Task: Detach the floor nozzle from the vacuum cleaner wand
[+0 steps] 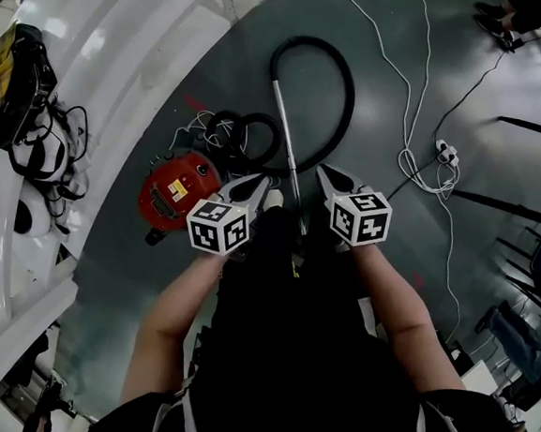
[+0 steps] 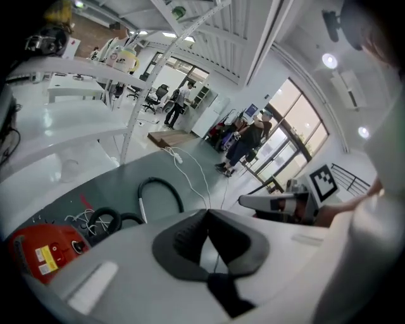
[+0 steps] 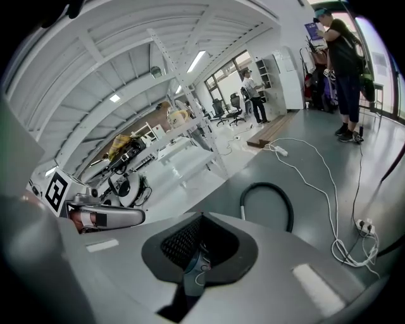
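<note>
A red vacuum cleaner (image 1: 177,191) lies on the grey floor, and its black hose (image 1: 315,50) loops round to a metal wand (image 1: 287,146). The wand's lower end passes between my two grippers and under my dark clothing, which hides the floor nozzle. My left gripper (image 1: 262,183) is just left of the wand, its jaws shut and empty. My right gripper (image 1: 322,172) is just right of it, also shut. In the left gripper view the hose (image 2: 162,187) and the cleaner (image 2: 43,250) lie beyond the shut tips (image 2: 207,212). The right gripper view shows the hose (image 3: 273,189) past its tips (image 3: 202,216).
A white cable with a power strip (image 1: 445,152) trails over the floor at the right. White tables (image 1: 107,36) carrying a black bag (image 1: 23,85) run along the left. People stand far off (image 3: 342,57). Dark furniture legs (image 1: 532,130) stand at the right edge.
</note>
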The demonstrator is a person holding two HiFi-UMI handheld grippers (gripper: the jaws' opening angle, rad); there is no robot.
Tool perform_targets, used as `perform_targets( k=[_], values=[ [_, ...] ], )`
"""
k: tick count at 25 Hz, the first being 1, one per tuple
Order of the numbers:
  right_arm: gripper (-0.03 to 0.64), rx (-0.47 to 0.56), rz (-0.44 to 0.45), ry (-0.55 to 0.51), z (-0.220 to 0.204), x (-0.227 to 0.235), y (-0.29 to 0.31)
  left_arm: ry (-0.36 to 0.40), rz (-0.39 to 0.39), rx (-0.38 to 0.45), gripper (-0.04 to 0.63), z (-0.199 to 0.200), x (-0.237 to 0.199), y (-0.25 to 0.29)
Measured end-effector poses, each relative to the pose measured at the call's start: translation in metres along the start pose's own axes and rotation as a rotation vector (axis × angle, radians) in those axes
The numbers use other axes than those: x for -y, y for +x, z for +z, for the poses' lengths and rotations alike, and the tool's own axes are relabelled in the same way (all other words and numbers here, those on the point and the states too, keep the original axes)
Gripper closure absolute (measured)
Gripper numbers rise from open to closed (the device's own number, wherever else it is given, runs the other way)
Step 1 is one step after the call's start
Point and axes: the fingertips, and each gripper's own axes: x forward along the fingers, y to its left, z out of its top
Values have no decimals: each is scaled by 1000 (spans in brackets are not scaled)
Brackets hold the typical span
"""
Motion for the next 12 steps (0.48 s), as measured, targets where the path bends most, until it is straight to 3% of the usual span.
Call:
perform_targets(
  k=[7, 12],
  values=[
    [623, -26, 22, -20, 27, 50, 14, -87, 87, 58, 586, 22, -4, 38],
    [623, -83, 105, -147, 54, 86, 20, -122, 126, 83, 586, 39, 10, 91]
  ],
)
